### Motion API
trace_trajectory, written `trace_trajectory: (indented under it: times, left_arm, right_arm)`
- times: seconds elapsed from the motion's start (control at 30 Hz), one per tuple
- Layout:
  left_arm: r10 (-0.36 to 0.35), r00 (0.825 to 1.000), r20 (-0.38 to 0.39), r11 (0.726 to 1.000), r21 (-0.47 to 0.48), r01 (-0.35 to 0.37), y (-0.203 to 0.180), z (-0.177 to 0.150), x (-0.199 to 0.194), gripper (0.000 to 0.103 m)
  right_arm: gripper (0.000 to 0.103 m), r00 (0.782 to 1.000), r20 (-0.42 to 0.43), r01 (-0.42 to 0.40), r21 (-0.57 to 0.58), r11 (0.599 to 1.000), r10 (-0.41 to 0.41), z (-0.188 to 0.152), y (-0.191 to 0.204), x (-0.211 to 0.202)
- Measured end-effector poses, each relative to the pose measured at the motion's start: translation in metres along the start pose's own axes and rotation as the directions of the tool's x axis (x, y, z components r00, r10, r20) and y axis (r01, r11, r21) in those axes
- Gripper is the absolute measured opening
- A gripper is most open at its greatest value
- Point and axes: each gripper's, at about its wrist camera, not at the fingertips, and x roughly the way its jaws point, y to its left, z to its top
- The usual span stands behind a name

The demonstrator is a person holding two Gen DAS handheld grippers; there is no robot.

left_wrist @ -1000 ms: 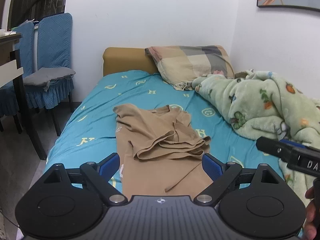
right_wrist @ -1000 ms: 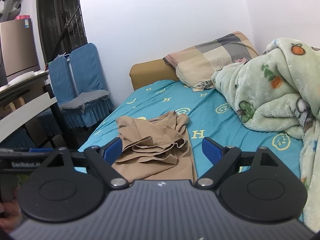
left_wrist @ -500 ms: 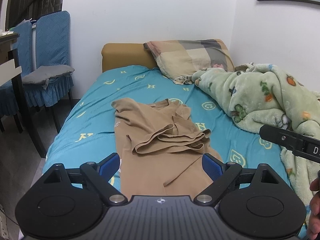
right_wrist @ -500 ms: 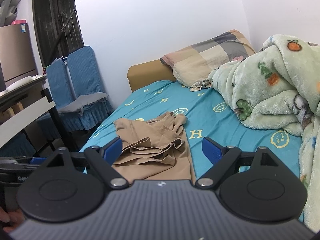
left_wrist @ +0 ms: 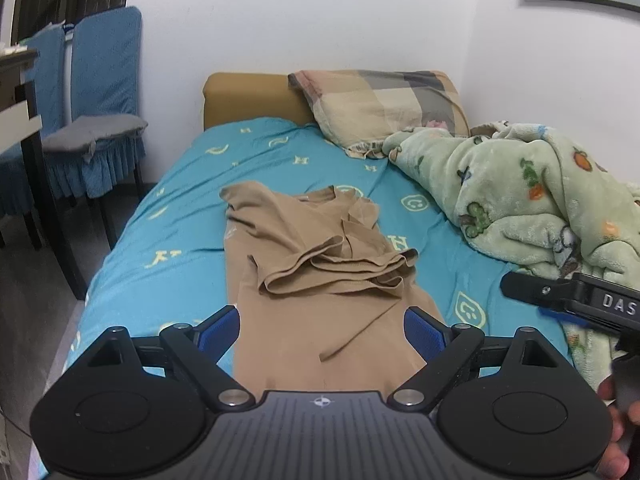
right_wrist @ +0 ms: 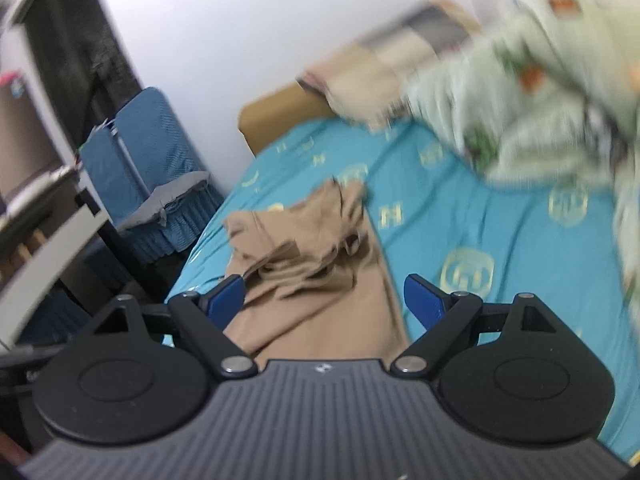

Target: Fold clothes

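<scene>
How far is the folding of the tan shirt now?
Done: little; the tan shirt lies bunched on the bed, one part lying rumpled over its middle. In hand: nothing; the left gripper and right gripper are both open above it. Left: smoothing and all neat folds.

Bare sheet (left_wrist: 168, 248) left, blanket (left_wrist: 520, 200) right

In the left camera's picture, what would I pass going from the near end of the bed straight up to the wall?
left gripper → tan shirt → turquoise bedsheet → mustard headboard → white wall.
</scene>
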Motion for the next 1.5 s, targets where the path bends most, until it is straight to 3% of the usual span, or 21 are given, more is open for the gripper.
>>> trace_trajectory:
  times: [0.13, 0.23, 0.4, 0.5, 0.63, 0.77, 0.87, 0.93, 1.0, 1.07, 1.13, 1.27, 1.33, 1.5]
  left_arm:
    - [-0.002, 1.0, -0.021, 1.0, -0.002, 0.002, -0.001, -0.002, 0.003, 0.091]
    - [-0.009, 0.999, -0.032, 1.0, -0.002, 0.009, -0.003, -0.003, 0.005, 0.091]
    - [-0.032, 0.997, -0.067, 0.999, -0.034, 0.029, -0.003, -0.004, 0.01, 0.091]
    - [-0.034, 0.996, -0.081, 0.998, -0.06, 0.029, -0.001, -0.005, 0.012, 0.091]
    - [-0.088, 0.988, -0.125, 0.986, -0.15, 0.069, 0.003, -0.011, 0.024, 0.091]
    - [-0.174, 0.969, -0.177, 0.955, -0.27, 0.122, 0.009, -0.018, 0.04, 0.091]
    - [-0.24, 0.948, -0.207, 0.92, -0.36, 0.154, 0.014, -0.024, 0.051, 0.091]
    - [-0.286, 0.932, -0.224, 0.891, -0.419, 0.173, 0.017, -0.028, 0.059, 0.091]
    - [-0.357, 0.904, -0.236, 0.83, -0.525, 0.19, 0.023, -0.036, 0.072, 0.091]
    - [-0.423, 0.875, -0.235, 0.755, -0.626, 0.197, 0.027, -0.046, 0.086, 0.091]
    - [-0.467, 0.854, -0.228, 0.691, -0.697, 0.191, 0.026, -0.055, 0.1, 0.091]
    - [-0.521, 0.834, -0.183, 0.576, -0.796, 0.185, 0.017, -0.07, 0.124, 0.092]
    - [-0.503, 0.852, -0.146, 0.55, -0.814, 0.186, 0.016, -0.072, 0.129, 0.092]
    - [-0.351, 0.931, -0.095, 0.527, -0.842, 0.113, 0.038, -0.081, 0.129, 0.085]
  right_arm:
    - [0.088, 0.997, -0.078, -0.003, 0.231, 0.973, 0.022, -0.01, -0.03, 0.014]
    - [0.088, 0.994, -0.112, 0.02, 0.327, 0.945, 0.018, -0.018, -0.045, 0.023]
    - [0.088, 0.979, -0.186, 0.027, 0.509, 0.86, 0.079, -0.036, -0.069, 0.04]
    - [0.071, 0.974, -0.215, 0.062, 0.534, 0.843, 0.064, -0.044, -0.073, 0.045]
    - [0.07, 0.969, -0.215, 0.031, 0.596, 0.802, 0.122, -0.051, -0.077, 0.054]
    - [0.069, 0.961, -0.218, 0.02, 0.665, 0.747, 0.168, -0.06, -0.081, 0.065]
    - [0.068, 0.959, -0.222, 0.034, 0.703, 0.711, 0.174, -0.065, -0.083, 0.078]
    - [0.059, 0.959, -0.226, 0.047, 0.717, 0.695, 0.168, -0.066, -0.085, 0.087]
    - [0.029, 0.961, -0.234, 0.065, 0.709, 0.703, 0.148, -0.065, -0.086, 0.095]
    - [0.013, 0.962, -0.244, 0.079, 0.685, 0.724, 0.126, -0.063, -0.085, 0.098]
    - [0.009, 0.966, -0.225, 0.06, 0.671, 0.739, 0.126, -0.059, -0.08, 0.095]
    - [0.007, 0.977, -0.163, -0.006, 0.617, 0.787, 0.136, -0.045, -0.066, 0.08]
    - [0.007, 0.981, -0.129, -0.043, 0.591, 0.805, 0.146, -0.038, -0.059, 0.071]
    - [0.007, 0.988, -0.082, -0.06, 0.565, 0.823, 0.128, -0.031, -0.057, 0.058]
